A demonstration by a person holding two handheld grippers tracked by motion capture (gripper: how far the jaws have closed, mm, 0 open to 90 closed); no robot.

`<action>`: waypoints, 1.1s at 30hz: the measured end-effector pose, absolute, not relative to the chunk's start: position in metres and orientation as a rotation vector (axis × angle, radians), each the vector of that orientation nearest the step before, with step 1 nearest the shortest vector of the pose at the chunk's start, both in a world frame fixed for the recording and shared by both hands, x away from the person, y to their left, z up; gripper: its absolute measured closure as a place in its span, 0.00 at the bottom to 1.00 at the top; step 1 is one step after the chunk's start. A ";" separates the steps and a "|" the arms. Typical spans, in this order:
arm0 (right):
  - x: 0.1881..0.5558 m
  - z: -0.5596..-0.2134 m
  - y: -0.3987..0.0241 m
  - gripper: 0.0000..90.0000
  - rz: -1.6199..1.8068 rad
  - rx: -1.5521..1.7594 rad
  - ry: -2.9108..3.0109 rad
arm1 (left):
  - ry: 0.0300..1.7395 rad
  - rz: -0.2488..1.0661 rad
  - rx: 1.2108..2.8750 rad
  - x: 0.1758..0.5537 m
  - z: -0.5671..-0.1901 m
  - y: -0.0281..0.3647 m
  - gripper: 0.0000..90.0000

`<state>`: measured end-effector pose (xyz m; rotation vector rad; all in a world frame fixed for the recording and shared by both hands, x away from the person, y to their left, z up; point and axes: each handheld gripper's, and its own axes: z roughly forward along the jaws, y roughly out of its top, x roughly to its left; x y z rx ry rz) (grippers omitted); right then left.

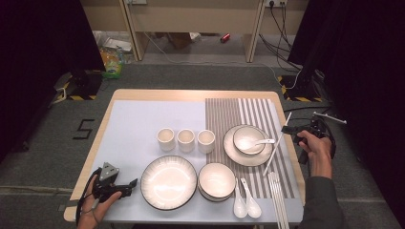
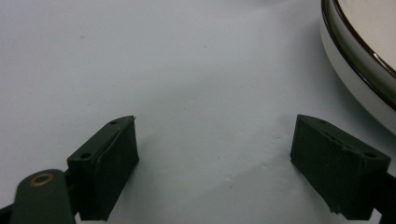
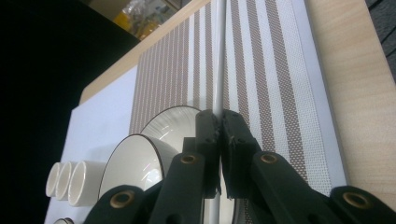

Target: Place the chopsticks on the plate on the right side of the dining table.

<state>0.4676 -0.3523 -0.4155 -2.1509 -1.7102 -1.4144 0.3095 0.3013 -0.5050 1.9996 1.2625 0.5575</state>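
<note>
High view
Right hand-held gripper (image 1: 289,129): held above the right edge of the desk (image 1: 191,93), its jaws clamped on a white chopstick (image 1: 276,147).
Chopstick: runs on a slant from above the jaws, through them, down toward the near side of the desk, its lower end close to the bundle of chopsticks (image 1: 279,200) lying by the near right corner.
Beside that gripper: a plate (image 1: 230,151) on the striped mat (image 1: 248,112), carrying a bowl (image 1: 248,138) with a spoon (image 1: 260,142) in it, sits just to the left of the jaws.
Left hand-held gripper (image 1: 131,186): rests low at the near left of the desk, jaws pointing right toward a large dark-rimmed plate (image 1: 168,182) just beyond them.
Farther from it: a second bowl (image 1: 216,180), two white spoons (image 1: 246,202) and three cups (image 1: 186,140) in a row.

Left gripper view
Left hand-held gripper (image 2: 215,154): jaws stand wide apart with nothing between them, only the pale desk cover (image 2: 163,70) beneath.
Large plate (image 2: 355,70): its rim sits ahead and to the right of the right-hand jaw, apart from it.

Right gripper view
Right hand-held gripper (image 3: 220,126): jaws pressed together on the chopstick (image 3: 218,60), which passes between the pads and runs straight ahead over the striped mat (image 3: 275,84).
Below the jaws: the chopstick's other end comes out toward the camera.
Left of the jaws: the bowl (image 3: 128,161) on its plate (image 3: 168,119), with the cups (image 3: 74,182) farther left.
</note>
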 end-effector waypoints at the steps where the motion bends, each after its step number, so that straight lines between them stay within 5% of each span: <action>1: 0.469 -0.412 -0.350 0.96 -1.398 -2.157 -1.726 | 1.262 0.557 2.000 0.309 -0.505 0.301 0.15; 16: 0.498 -0.385 -0.306 0.96 -1.067 -2.169 -2.076 | 1.262 0.558 2.000 0.309 -0.505 0.301 0.15; 33: 0.530 -0.393 -0.255 0.96 -0.700 -2.149 -2.317 | 1.261 0.560 2.000 0.309 -0.505 0.301 0.16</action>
